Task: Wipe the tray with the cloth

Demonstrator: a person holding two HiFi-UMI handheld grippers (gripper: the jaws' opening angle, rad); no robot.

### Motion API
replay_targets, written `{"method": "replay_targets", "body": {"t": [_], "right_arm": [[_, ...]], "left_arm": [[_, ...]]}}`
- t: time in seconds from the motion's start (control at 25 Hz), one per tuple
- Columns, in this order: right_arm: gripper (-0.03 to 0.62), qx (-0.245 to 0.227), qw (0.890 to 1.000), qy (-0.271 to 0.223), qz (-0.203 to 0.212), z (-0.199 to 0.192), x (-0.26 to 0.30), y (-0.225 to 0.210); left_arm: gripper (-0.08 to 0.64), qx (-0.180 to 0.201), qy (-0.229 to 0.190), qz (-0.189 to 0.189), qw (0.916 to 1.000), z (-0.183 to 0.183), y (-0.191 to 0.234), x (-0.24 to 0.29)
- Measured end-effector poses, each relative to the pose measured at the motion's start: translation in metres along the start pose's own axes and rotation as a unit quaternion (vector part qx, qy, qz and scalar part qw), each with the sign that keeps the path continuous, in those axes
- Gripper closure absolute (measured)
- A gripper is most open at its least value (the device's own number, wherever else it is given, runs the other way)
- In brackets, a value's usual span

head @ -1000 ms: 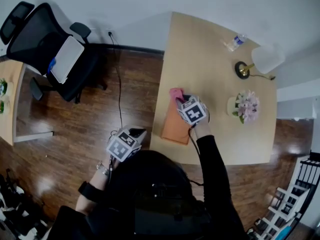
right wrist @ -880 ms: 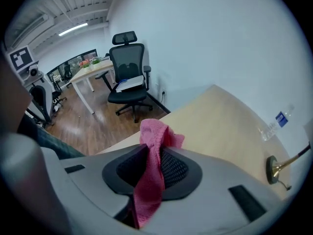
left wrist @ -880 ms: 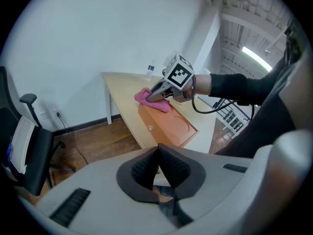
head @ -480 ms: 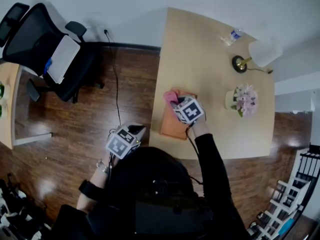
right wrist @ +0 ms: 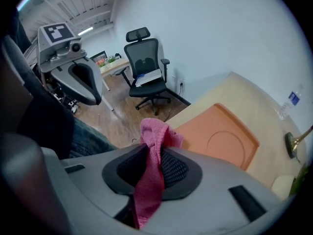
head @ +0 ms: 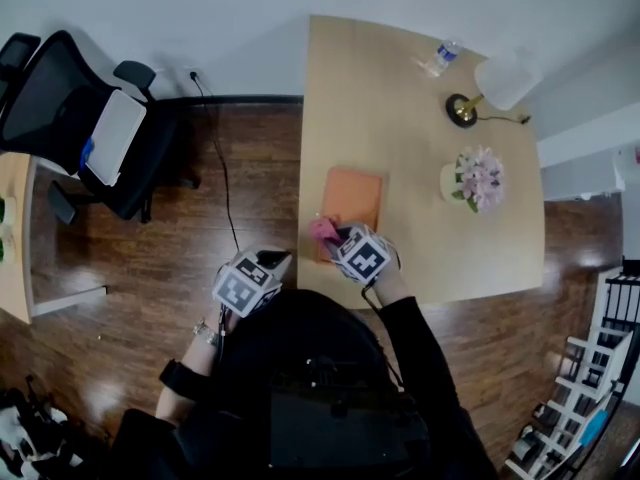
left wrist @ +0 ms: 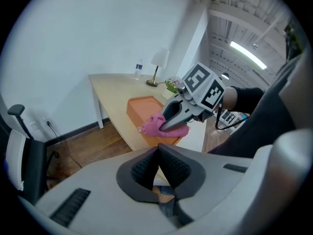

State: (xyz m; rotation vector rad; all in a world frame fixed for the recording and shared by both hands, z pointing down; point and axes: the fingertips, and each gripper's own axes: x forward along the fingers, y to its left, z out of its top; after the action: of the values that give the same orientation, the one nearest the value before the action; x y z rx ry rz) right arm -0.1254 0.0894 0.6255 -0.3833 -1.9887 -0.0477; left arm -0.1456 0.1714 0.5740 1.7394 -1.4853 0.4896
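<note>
An orange tray (head: 352,198) lies near the left edge of the wooden table (head: 400,118); it also shows in the left gripper view (left wrist: 142,105) and the right gripper view (right wrist: 222,138). My right gripper (head: 332,238) is shut on a pink cloth (head: 322,231) at the tray's near left corner, by the table edge. The cloth (right wrist: 152,146) hangs bunched between its pads, and the left gripper view shows that gripper (left wrist: 172,120) holding the cloth (left wrist: 155,125). My left gripper (head: 278,262) hovers off the table over the floor, its pads (left wrist: 146,166) together with nothing held.
A water bottle (head: 440,57), a lamp (head: 497,80) and a flower pot (head: 478,180) stand on the far and right parts of the table. An office chair (head: 75,108) and a cable (head: 225,188) are on the wooden floor to the left.
My right gripper has dragged the pink cloth from the tray's far left corner back to its near left corner, toward the person. The left gripper stayed where it was.
</note>
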Motion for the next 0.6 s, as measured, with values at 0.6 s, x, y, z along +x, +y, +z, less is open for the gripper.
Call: {"method": "replay_targets", "body": {"t": [0.6], "right_arm": [[0.509, 0.092, 0.992, -0.084, 0.006, -0.013, -0.046, 0.035]], "left_arm": [[0.558, 0.057, 0.021, -0.025, 0.9978, 0.008, -0.019, 0.008]]}}
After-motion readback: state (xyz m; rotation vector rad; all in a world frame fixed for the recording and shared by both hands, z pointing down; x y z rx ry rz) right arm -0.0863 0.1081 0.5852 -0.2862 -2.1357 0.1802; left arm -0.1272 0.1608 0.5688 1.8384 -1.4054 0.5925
